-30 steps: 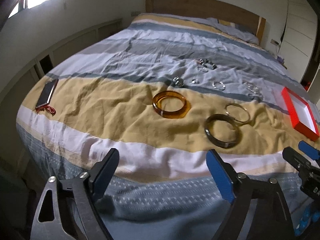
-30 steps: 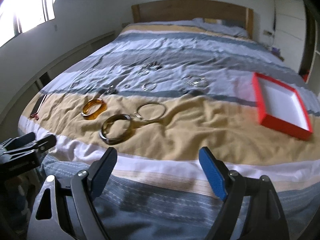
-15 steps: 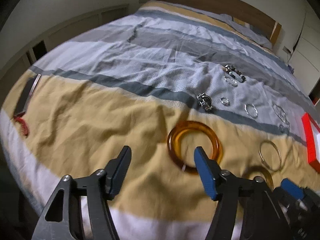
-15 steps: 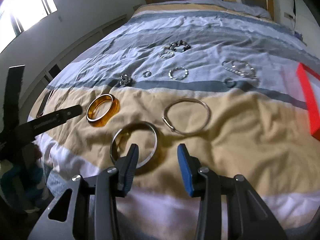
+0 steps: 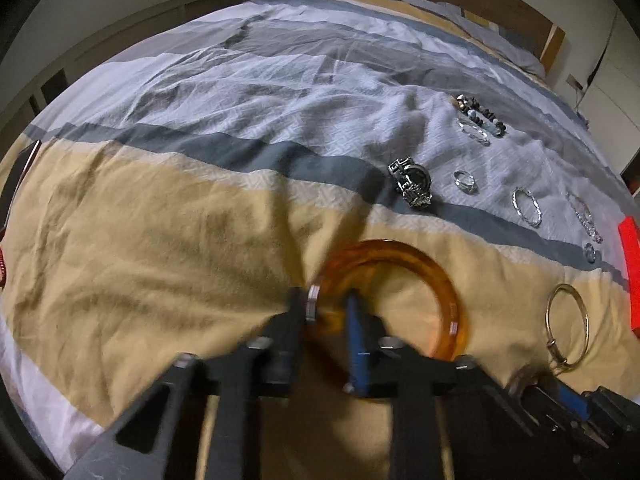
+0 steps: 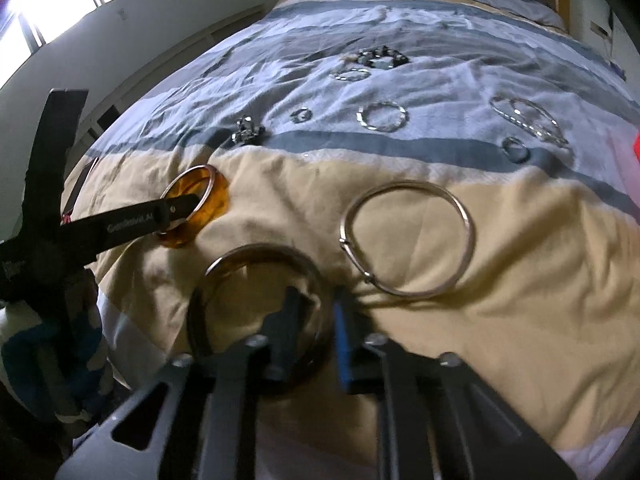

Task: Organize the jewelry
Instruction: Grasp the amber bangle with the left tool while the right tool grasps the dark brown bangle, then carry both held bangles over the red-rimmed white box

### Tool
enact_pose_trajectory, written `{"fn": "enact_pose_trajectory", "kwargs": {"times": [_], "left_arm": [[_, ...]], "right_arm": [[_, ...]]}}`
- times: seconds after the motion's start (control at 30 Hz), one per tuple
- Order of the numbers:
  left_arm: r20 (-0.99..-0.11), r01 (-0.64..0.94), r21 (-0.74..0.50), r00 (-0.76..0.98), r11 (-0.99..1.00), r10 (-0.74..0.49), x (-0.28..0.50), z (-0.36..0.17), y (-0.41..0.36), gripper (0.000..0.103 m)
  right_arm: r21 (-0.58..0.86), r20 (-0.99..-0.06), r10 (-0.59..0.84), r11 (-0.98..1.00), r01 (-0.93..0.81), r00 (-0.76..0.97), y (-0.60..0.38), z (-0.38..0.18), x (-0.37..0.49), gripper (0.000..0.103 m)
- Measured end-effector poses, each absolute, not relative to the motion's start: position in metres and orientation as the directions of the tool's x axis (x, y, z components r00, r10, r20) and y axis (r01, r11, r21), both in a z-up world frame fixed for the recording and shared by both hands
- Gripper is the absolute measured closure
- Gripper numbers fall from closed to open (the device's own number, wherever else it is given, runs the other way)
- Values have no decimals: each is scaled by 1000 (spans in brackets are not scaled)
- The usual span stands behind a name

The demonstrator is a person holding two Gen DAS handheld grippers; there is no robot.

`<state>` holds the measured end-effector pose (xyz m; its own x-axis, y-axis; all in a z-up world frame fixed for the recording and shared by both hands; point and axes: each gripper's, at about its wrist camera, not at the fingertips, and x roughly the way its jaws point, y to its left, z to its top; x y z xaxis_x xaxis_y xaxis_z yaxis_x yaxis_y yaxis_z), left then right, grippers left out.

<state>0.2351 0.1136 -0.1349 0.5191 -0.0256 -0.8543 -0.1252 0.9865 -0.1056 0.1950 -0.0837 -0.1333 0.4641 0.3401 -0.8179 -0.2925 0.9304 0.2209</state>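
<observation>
Left wrist: translucent amber bangle [image 5: 420, 276]

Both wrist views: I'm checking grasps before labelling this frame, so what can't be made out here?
- Amber bangle: near rim motion-blurred between the left gripper fingers.
- Dark bangle: near rim hidden behind the right gripper.
- Red box: cut off by the left view's edge.
- Small rings: too small to identify.
</observation>
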Motion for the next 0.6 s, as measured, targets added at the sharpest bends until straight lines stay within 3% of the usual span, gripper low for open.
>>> {"fn": "enact_pose_trajectory", "kwargs": {"times": [0.6], "left_arm": [[-783,-117,61,610,991,120,173,-67,74,94]], "right_arm": [[194,-713,324,943,-269,622,-143,-63,140,95]]}}
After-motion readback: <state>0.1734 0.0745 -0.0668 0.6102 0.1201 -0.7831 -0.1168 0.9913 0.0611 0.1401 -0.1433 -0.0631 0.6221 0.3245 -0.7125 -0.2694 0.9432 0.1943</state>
